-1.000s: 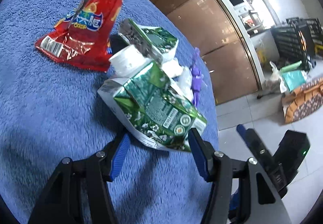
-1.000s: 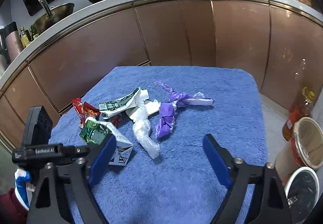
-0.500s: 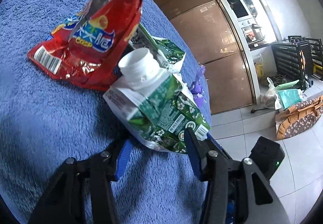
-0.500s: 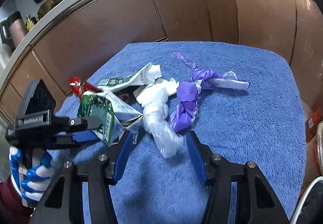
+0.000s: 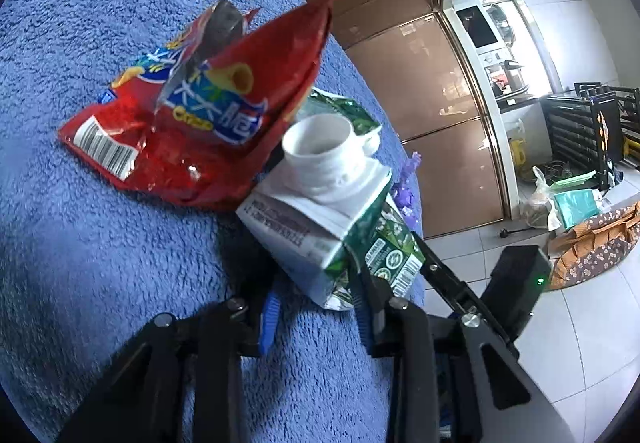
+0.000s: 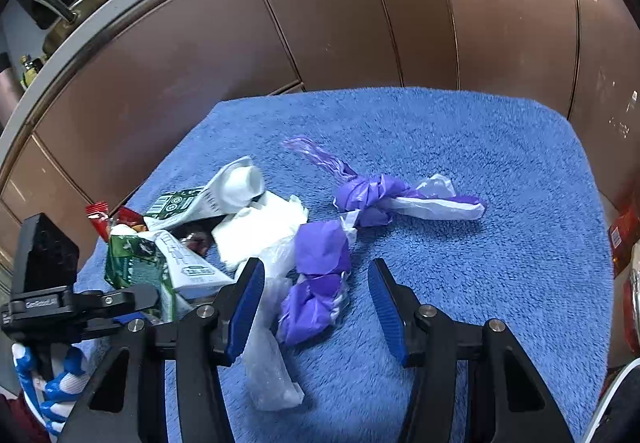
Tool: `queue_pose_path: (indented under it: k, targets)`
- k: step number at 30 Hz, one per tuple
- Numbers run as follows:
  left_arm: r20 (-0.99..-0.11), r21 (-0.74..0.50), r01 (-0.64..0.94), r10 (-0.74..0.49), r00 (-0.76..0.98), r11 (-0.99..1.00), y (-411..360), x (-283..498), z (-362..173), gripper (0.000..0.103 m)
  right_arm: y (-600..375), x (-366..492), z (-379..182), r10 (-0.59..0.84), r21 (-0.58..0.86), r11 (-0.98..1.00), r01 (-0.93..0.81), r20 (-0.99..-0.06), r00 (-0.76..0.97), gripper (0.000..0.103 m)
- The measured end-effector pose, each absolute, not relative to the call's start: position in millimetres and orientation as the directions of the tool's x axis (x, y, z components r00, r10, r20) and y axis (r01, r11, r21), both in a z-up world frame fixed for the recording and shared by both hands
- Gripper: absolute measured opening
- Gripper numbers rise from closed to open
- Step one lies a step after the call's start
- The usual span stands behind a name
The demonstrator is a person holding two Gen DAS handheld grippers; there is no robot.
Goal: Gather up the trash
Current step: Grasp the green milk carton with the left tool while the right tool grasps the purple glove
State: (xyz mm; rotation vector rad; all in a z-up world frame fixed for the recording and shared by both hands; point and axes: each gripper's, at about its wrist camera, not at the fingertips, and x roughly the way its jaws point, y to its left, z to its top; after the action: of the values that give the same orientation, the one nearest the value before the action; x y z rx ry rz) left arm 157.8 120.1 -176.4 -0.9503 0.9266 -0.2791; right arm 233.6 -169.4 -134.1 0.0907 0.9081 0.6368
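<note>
The table (image 6: 460,147) is covered by a fluffy blue towel, and the trash lies in a loose heap toward one side of it. Brown cabinet fronts (image 6: 320,23) curve round behind, under a pale worktop with a pan (image 6: 76,15) on it. In the left wrist view a tiled floor, a microwave (image 5: 478,27) and a black rack (image 5: 580,123) show beyond the table edge.

The largest piece is a red snack bag (image 5: 192,123), torn open and crumpled, its silver lining showing; whether anything is inside cannot be told. Just beside it, touching, stands a green and white carton (image 5: 320,227), dented, its white screw spout (image 5: 320,147) open and uppermost; its contents cannot be seen. A second flattened carton (image 6: 200,199) lies behind it. White crumpled plastic (image 6: 260,231) sits in the middle of the heap, and a knotted purple bag (image 6: 320,275) trails toward the towel's centre.

The left tongs (image 5: 316,311) are closing, with the lower corner of the green and white carton between the blue pads; the right-hand pad presses on the carton while the other has not yet met it. The right tongs (image 6: 316,303) stand apart, straddling the near end of the purple bag without pinching it. A hand in a blue and white glove (image 6: 52,379) holds the left tool.
</note>
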Motion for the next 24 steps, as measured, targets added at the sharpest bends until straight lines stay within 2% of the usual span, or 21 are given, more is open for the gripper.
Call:
queue_pose_path:
  k: [4, 9, 15, 20, 24]
  targets:
    - [-0.546, -0.802, -0.177, -0.578, 0.606, 0.571, 124, 160, -178, 0.03, -168, 242, -142, 0.555, 0.344, 0.812, -0.472, -0.708, 0.438, 0.049]
    - [-0.544, -0.798, -0.173, -0.567, 0.619, 0.577, 118, 158, -176, 0.028, -168, 246, -145, 0.562, 0.354, 0.807, -0.473, -0.705, 0.433, 0.037]
    - [-0.555, -0.786, -0.169, -0.557, 0.618, 0.595, 111, 153, -172, 0.028, -176, 241, -144, 0.551, 0.349, 0.817, -0.459, -0.707, 0.443, 0.029]
    - [-0.564, -0.761, -0.134, -0.547, 0.619, 0.634, 105, 144, -162, 0.025, -189, 236, -143, 0.556, 0.37, 0.82, -0.437, -0.698, 0.451, 0.028]
    - [-0.596, -0.686, -0.067, -0.508, 0.622, 0.724, 96, 131, -147, 0.025, -193, 232, -141, 0.545, 0.36, 0.827, -0.432, -0.703, 0.457, 0.028]
